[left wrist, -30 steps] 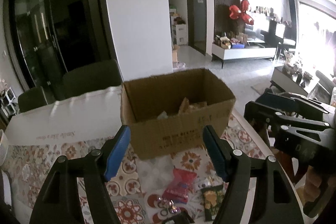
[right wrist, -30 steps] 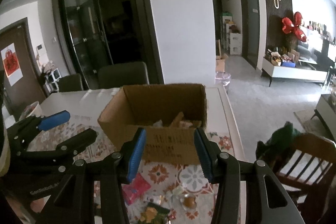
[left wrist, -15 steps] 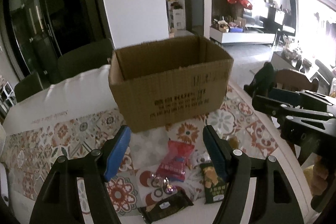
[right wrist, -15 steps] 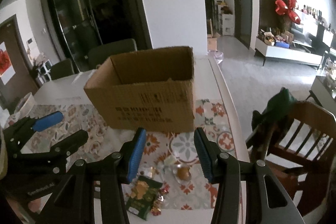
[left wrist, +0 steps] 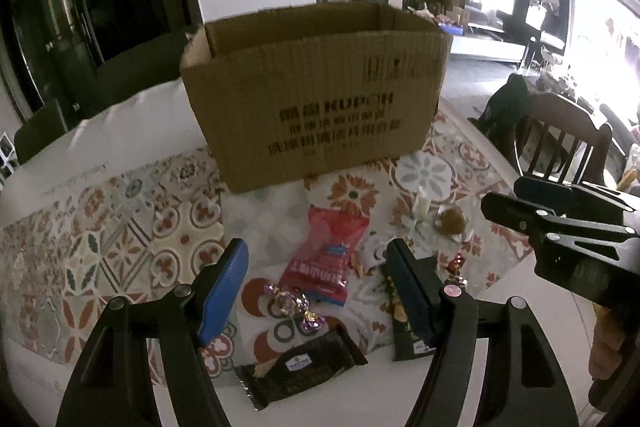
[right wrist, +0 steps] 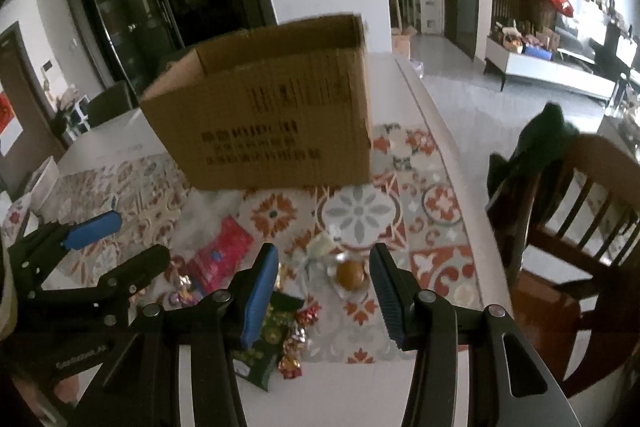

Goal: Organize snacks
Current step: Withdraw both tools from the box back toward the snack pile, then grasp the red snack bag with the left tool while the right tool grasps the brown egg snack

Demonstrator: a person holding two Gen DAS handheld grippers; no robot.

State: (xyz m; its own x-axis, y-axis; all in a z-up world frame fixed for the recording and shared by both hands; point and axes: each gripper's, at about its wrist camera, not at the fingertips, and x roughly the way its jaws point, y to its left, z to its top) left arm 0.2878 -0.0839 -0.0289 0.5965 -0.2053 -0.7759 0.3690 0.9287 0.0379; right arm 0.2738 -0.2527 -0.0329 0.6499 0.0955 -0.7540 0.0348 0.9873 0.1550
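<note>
A big cardboard box (left wrist: 316, 95) is sitting on the counter (left wrist: 120, 235), which is wearing a flowery cloth. The snacks are lying in front of the box, on the near side. A red packet (left wrist: 328, 255) is lying closest to the box. A dark bar (left wrist: 304, 367) is lying nearer than that, by the counter edge. A green packet (right wrist: 268, 343) and a round candy in clear wrap (right wrist: 350, 273) are lying there too. The left gripper (left wrist: 320, 291) is hanging over the red packet with its jaws spread wide and holding nothing. The right gripper (right wrist: 324, 291) is hanging over the round candy, jaws spread too.
</note>
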